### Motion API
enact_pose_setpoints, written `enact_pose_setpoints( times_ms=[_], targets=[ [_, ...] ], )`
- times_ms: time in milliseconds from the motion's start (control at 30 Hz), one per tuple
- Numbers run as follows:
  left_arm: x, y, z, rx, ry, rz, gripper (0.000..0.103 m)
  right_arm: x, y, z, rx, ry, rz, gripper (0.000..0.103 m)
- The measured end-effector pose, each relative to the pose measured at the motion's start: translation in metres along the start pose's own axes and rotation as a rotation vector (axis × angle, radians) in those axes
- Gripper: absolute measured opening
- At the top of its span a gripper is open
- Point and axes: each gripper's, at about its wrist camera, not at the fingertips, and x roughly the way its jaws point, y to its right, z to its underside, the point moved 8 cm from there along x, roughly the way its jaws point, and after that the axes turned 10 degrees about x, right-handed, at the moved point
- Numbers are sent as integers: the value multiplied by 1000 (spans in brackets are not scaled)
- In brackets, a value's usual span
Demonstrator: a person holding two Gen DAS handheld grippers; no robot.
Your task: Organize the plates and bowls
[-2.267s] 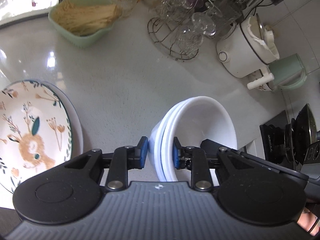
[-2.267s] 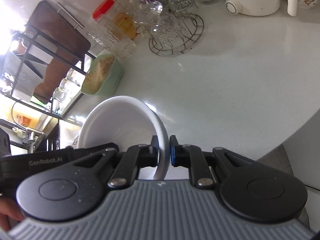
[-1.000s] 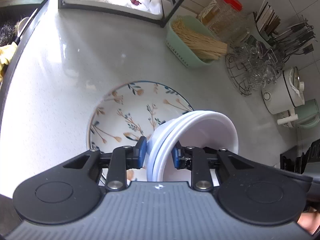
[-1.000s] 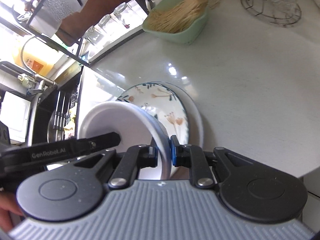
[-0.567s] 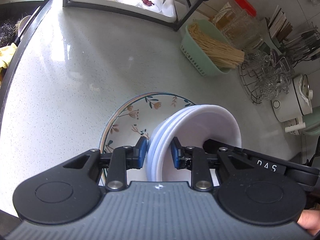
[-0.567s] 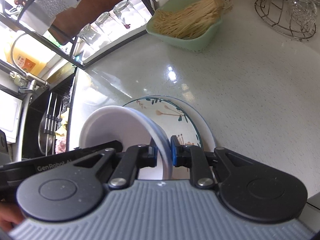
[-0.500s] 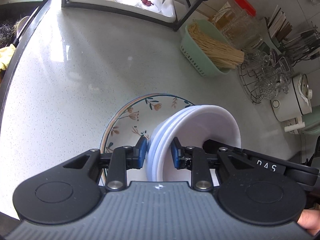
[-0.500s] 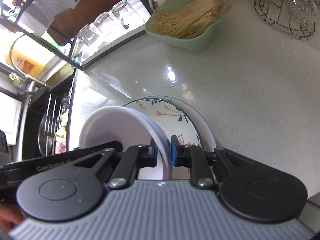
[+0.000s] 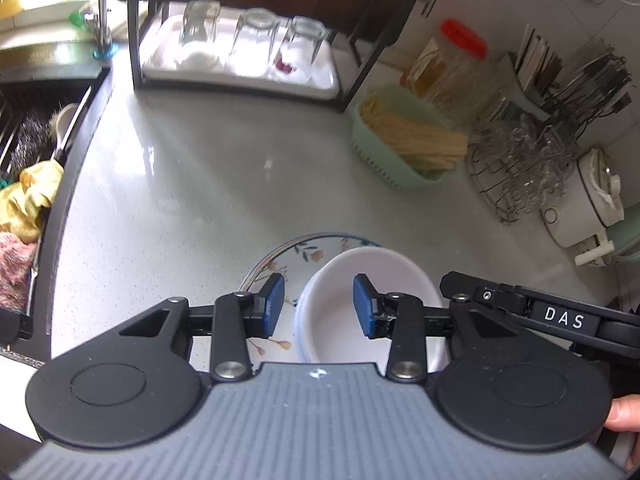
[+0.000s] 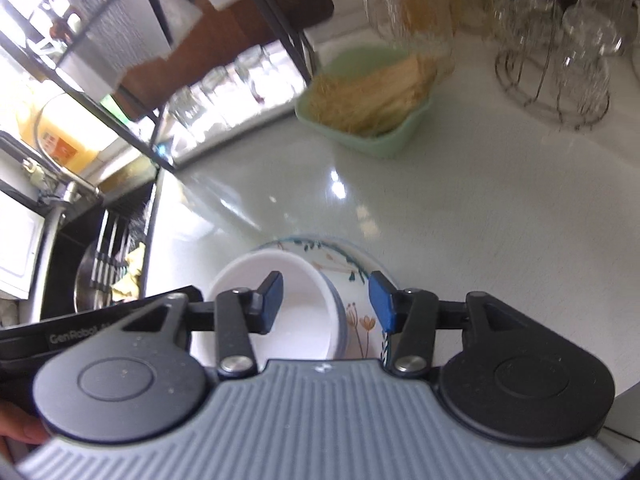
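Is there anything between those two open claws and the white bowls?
Nothing visible. The white bowls sit on the flowered plate, and both the left claw and right claw are open with the bowls' rim in their gaps.

Your left gripper (image 9: 319, 306) has its blue-padded jaws spread wide, gripping nothing. Your right gripper (image 10: 326, 300) is spread wide too, also gripping nothing, and it reaches in from the right beside the left one. A fingertip of each hand shows at the picture edges.
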Motion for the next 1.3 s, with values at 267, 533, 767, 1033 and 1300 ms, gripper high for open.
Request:
enact_pose_setpoints(
  times_ms=[267,533,767,1033,1300],
  targets=[
    [-66,43,-5,53,124,-34,44,-73,2,-17,-66,152,-50,51],
    [-145,98,27,93,273,-122,63,-171,16,-8,-160,359,-108,51],
    [-214,143,69,119,394,-237,83,-243,28,15,-229,504,-149,61],
    [-269,180,131,111,468,-264,96,-285,49,59,-285,566,-115,90],
    [-279,188,198,78,430,-304,98,-299,70,114,-292,568,-99,90]
  ],
)
